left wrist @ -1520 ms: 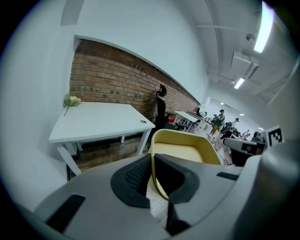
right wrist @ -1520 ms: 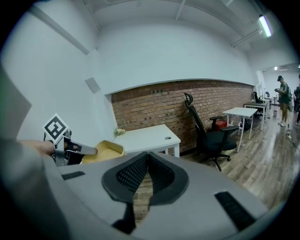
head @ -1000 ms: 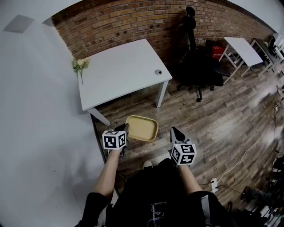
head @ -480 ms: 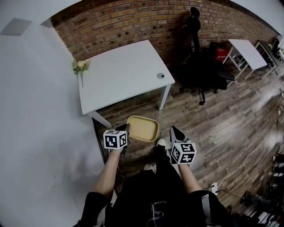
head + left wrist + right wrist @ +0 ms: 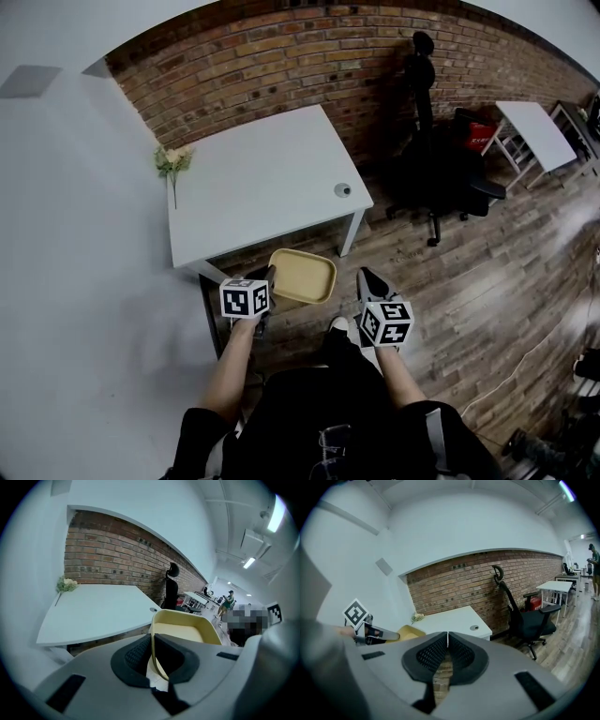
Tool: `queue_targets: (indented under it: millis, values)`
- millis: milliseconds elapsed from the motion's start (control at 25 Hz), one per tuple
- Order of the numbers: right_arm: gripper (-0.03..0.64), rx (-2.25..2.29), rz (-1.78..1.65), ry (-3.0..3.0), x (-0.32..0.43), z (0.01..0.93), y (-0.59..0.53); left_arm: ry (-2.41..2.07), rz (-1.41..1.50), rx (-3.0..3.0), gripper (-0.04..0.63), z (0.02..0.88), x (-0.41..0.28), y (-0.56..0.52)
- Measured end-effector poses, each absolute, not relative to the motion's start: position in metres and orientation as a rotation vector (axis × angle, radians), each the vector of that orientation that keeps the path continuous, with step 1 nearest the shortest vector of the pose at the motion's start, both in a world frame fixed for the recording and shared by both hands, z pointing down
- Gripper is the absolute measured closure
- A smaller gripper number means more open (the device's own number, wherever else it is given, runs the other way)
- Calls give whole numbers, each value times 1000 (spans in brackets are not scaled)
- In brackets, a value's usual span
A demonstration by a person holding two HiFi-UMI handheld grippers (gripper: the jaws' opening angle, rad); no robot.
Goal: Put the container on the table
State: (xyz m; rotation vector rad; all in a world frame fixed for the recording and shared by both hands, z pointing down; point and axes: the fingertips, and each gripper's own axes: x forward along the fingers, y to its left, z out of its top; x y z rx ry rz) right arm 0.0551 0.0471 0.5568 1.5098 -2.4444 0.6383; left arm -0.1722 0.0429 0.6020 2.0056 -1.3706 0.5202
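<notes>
A shallow yellow container (image 5: 302,276) hangs in the air just in front of the white table (image 5: 253,173), over the wooden floor. My left gripper (image 5: 269,277) is shut on the container's near left rim (image 5: 152,644); the tray (image 5: 187,629) stretches away from the jaws, level with the table top (image 5: 93,611). My right gripper (image 5: 366,279) is shut with nothing in it, to the right of the container and apart from it. In the right gripper view the container (image 5: 408,632) peeks out beside the left gripper (image 5: 377,633).
A small flower bunch (image 5: 172,159) lies at the table's far left edge. A round grommet (image 5: 342,189) sits near its right corner. A black office chair (image 5: 441,178) stands right of the table by the brick wall. Another white table (image 5: 536,131) stands far right.
The person has stepped closer to the table, carrying the container along. Both grippers keep the same hold and spacing.
</notes>
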Motion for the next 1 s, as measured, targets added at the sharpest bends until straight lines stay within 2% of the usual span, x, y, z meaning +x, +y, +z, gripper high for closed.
queue_targets:
  millis: [520, 1000]
  values:
    - [592, 1466, 646, -2512, 87, 545, -73, -1432, 501, 1956, 566, 589, -146, -60]
    - [592, 1440, 670, -2506, 118, 554, -131, -1444, 473, 1918, 566, 598, -121, -117]
